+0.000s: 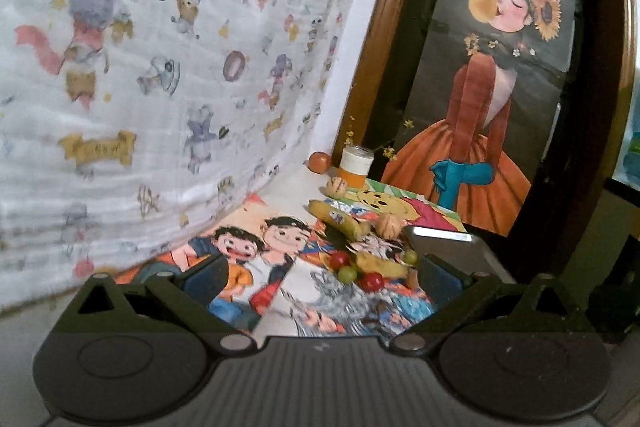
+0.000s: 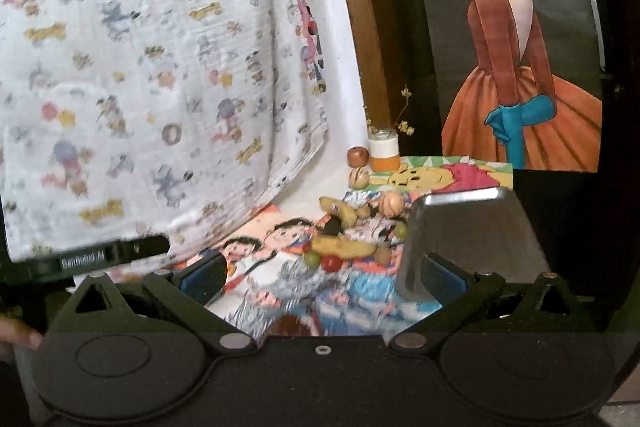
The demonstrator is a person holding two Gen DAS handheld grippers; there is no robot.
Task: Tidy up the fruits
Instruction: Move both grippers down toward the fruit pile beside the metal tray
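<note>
Lighting: soft, even, indoor; source not visible. Glare: bright strip on the metal tray (image 2: 464, 197) rim ahead of the right gripper (image 2: 324, 273). Shadows: faint. Blur: right view smeared throughout; left view sharper, softening close in. Distortion: strong fisheye bending, dark vignetted corners.

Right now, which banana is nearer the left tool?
The lower banana, lying among the grapes just ahead of the left tool; the other banana lies farther back.
</note>
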